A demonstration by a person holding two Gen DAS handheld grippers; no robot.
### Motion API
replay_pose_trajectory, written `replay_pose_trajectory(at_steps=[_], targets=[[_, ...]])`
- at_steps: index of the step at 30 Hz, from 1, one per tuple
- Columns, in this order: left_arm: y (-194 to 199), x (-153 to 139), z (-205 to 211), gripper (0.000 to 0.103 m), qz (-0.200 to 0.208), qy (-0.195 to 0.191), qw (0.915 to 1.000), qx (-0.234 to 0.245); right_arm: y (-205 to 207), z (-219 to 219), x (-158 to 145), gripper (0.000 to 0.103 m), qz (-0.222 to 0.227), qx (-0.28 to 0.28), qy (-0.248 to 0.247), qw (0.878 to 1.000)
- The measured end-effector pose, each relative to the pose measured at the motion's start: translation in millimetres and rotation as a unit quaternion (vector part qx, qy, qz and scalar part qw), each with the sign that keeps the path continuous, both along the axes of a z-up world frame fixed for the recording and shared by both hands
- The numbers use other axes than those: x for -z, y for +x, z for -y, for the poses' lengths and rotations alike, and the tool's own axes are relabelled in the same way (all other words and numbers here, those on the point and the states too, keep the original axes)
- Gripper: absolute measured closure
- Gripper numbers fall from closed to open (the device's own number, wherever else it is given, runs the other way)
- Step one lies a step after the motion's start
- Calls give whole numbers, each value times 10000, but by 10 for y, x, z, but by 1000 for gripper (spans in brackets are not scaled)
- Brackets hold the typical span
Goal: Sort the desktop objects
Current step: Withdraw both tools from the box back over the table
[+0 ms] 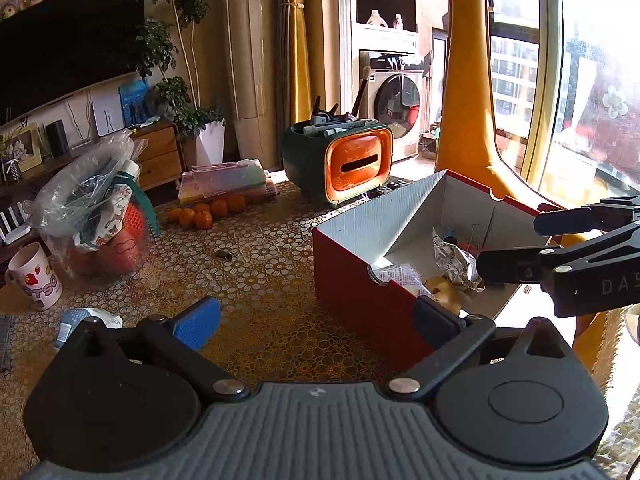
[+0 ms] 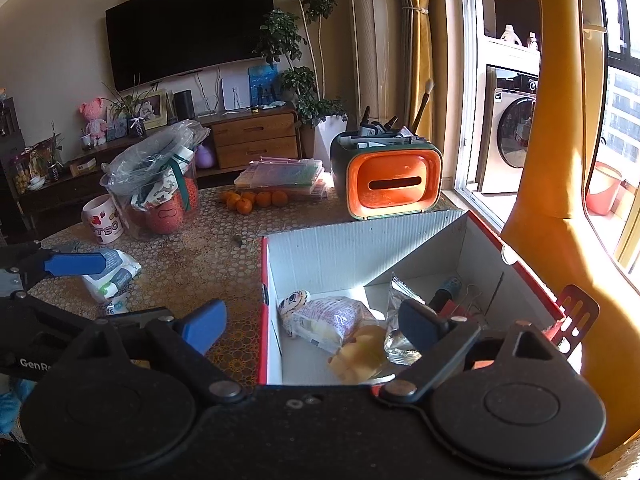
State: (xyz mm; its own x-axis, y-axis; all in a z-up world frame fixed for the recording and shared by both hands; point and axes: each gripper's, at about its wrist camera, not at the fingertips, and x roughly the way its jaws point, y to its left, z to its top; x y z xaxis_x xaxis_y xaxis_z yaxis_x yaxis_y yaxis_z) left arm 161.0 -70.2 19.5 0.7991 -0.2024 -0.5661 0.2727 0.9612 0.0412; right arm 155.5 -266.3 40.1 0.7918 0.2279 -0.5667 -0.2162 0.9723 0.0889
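Nearest the lens, the right gripper (image 2: pixel 312 326) stands spread wide with nothing between its blue pads, poised over the near edge of the red cardboard box (image 2: pixel 264 280), which looks like the collecting bin. Inside lie a wrapped bread packet (image 2: pixel 328 318), a yellowish soft item (image 2: pixel 360 354), a silver foil sachet (image 2: pixel 400 300) and binder clips (image 2: pixel 468 300), gathered there as sorted clutter. Out to the left, the left gripper (image 1: pixel 316 312) is likewise released and empty, above the patterned tablecloth (image 1: pixel 260 264). A blue-and-white tissue pack (image 2: pixel 114 274) lies loose on the table beside it, probably the next item to collect.
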Motion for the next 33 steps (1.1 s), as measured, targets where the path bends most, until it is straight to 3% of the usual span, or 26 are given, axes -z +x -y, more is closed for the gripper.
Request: replay_pose_trajectory(at_steps=[19, 33], targets=[[-240, 102, -1178, 0, 66, -258, 9957, -888, -224, -1005, 46, 10, 123, -763, -107, 9970], [21, 211, -1856, 0, 16, -324, 9882, -1498, -149, -1716, 275, 10, 139, -1327, -398, 9903]])
